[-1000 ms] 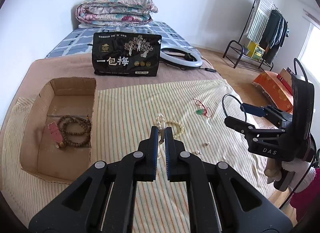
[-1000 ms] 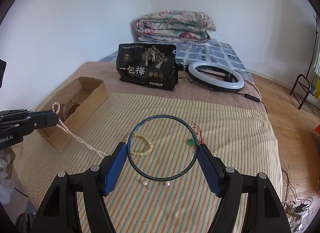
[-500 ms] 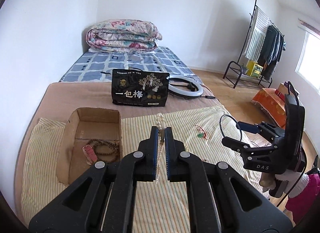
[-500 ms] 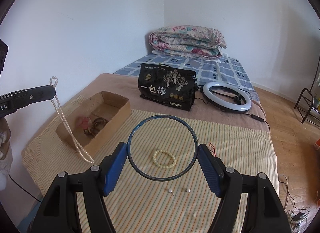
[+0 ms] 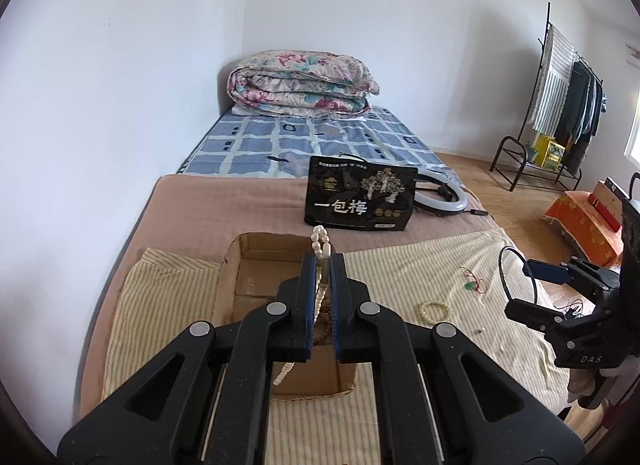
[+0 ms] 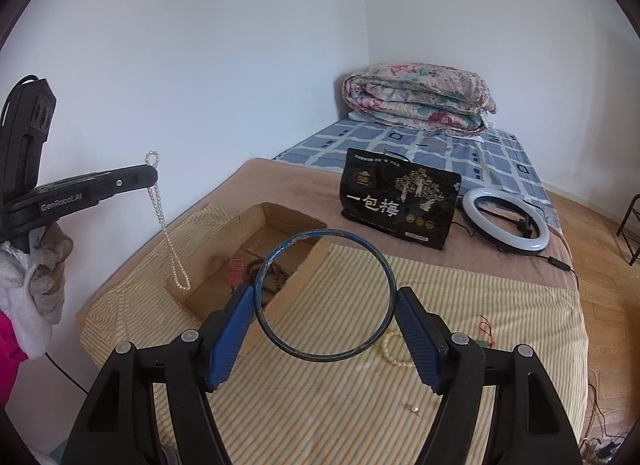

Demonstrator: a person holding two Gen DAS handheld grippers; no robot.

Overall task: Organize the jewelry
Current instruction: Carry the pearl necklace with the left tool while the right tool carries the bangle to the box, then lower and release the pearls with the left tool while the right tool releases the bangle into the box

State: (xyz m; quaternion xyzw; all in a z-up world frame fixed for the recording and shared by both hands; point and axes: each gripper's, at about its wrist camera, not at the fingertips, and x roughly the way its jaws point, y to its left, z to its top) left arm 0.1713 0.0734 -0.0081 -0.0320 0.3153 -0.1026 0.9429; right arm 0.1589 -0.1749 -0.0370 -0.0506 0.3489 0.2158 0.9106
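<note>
My left gripper (image 5: 322, 261) is shut on a pearl necklace (image 5: 319, 243), which hangs above the open cardboard box (image 5: 240, 265). In the right wrist view the left gripper (image 6: 150, 175) holds the pearl necklace (image 6: 168, 233) dangling over the box's (image 6: 304, 221) near left corner. My right gripper (image 6: 325, 301) is shut on a blue bangle (image 6: 280, 249) and holds it above the striped cloth (image 6: 460, 285). It shows at the right of the left wrist view (image 5: 520, 293). A brown bead string (image 6: 276, 277) and a pink item (image 6: 236, 269) lie in the box. A cream bead bracelet (image 5: 434, 311), a green pendant on red cord (image 5: 472, 283) and small earrings (image 6: 416, 410) lie on the cloth.
A black snack bag (image 5: 360, 199) and a ring light (image 6: 504, 221) lie behind the cloth on the bed. A folded floral quilt (image 5: 300, 83) sits at the bed's head. A clothes rack (image 5: 560, 105) stands at the far right on the wooden floor.
My left gripper has lifted the pearl necklace off the cloth and carried it left, over the box. My right gripper has risen with the bangle and turned a little left.
</note>
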